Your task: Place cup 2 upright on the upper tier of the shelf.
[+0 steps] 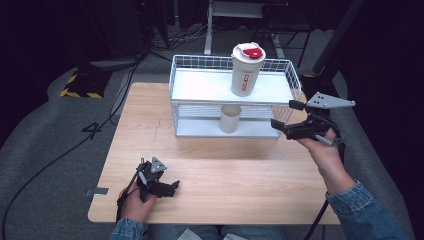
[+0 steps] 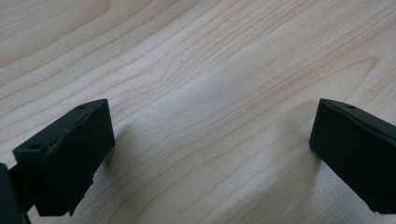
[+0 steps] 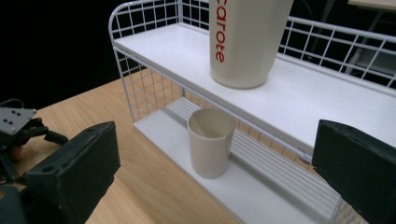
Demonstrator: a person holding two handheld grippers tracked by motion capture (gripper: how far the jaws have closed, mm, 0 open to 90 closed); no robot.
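A white wire rack [image 1: 200, 86] with two shelves stands at the back of the wooden table [image 1: 220, 170]. A tall cream tumbler [image 1: 246, 70] with a red lid stands upright on its top shelf. On the lower shelf [image 3: 261, 186] sits a small beige cup [image 1: 230, 119], upright and empty [image 3: 210, 140]. My right gripper [image 1: 284, 115] hovers at the rack's right front corner, open, with nothing between its jaws [image 3: 215, 163]; it faces the cup and the tumbler [image 3: 243, 42]. My left gripper [image 1: 170, 187] rests low at the table's front left, open over bare wood [image 2: 210, 135].
The rack's wire rim [image 3: 140, 9] rises around the top shelf. Bare wood lies between the rack and the front edge. Dark floor with cables [image 1: 60, 155] surrounds the table. The left gripper's body [image 3: 14, 130] appears at the left in the right gripper view.
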